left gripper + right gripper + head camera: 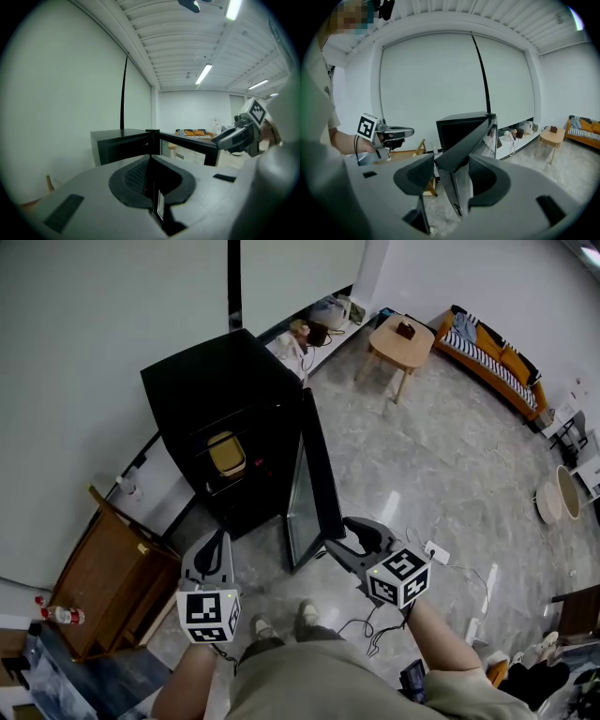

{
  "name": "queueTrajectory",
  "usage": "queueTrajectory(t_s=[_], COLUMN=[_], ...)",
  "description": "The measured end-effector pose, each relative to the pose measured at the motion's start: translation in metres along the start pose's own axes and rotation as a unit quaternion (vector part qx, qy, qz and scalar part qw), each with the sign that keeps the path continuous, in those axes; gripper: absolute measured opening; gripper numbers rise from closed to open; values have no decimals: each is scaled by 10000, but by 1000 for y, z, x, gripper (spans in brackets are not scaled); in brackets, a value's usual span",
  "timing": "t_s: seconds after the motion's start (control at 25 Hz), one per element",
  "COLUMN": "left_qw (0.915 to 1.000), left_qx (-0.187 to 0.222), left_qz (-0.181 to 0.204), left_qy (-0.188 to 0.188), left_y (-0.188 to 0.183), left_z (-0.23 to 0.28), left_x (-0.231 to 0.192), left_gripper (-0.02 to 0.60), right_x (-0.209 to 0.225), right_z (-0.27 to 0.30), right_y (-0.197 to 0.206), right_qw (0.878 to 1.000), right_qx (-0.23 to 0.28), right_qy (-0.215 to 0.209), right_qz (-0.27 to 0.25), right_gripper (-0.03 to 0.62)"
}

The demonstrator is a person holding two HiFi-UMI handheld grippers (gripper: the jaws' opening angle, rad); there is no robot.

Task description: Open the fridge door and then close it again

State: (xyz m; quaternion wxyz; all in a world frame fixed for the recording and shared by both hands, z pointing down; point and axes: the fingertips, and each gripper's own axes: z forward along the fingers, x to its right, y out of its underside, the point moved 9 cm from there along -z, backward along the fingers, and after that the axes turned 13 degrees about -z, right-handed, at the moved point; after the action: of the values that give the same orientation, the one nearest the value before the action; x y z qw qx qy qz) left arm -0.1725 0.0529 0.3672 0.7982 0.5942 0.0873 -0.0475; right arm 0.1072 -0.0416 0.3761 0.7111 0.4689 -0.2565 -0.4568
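A small black fridge (216, 390) stands against the wall with its glass door (314, 474) swung wide open toward me. A yellow item (226, 453) sits on a shelf inside. My right gripper (349, 535) is at the door's free edge. In the right gripper view the door's edge (468, 140) runs between the spread jaws of my right gripper (452, 171), and a gap shows beside it. My left gripper (217, 538) hangs shut and empty in front of the fridge's left side. From my left gripper (151, 161) I see the fridge (122, 143), the door (187, 145) and the right gripper (234, 136).
A wooden folding stand (112, 568) is at the left by the wall, with a bottle (61, 615) near it. A power strip (436, 551) and cables lie on the floor at the right. A low wooden table (401, 341) and an orange sofa (492, 357) are further off.
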Motion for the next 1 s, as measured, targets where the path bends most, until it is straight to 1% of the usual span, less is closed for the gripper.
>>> queueTrajectory(t_s=[0.28,0.4,0.6,1.0], left_qw=[9995,9991,9980,9948], left_qx=[67,94,109,119], left_qz=[-129,-163,-219,-340], left_qy=[-265,-383,-590,-952], left_y=[1,0,-1,-1], left_z=[-14,-18,-23,-27], left_x=[-19,-28,-43,-77], left_gripper=[11,11,11,11], right_x=[-26,-36,-48,-70], right_z=[32,48,78,141], right_y=[-18,-27,-41,-66], right_qw=[9992,9985,9973,9967], right_qx=[94,153,248,294], right_qy=[-356,-458,-567,-663], right_qz=[-174,-243,-392,-353], right_gripper=[215,198,195,198])
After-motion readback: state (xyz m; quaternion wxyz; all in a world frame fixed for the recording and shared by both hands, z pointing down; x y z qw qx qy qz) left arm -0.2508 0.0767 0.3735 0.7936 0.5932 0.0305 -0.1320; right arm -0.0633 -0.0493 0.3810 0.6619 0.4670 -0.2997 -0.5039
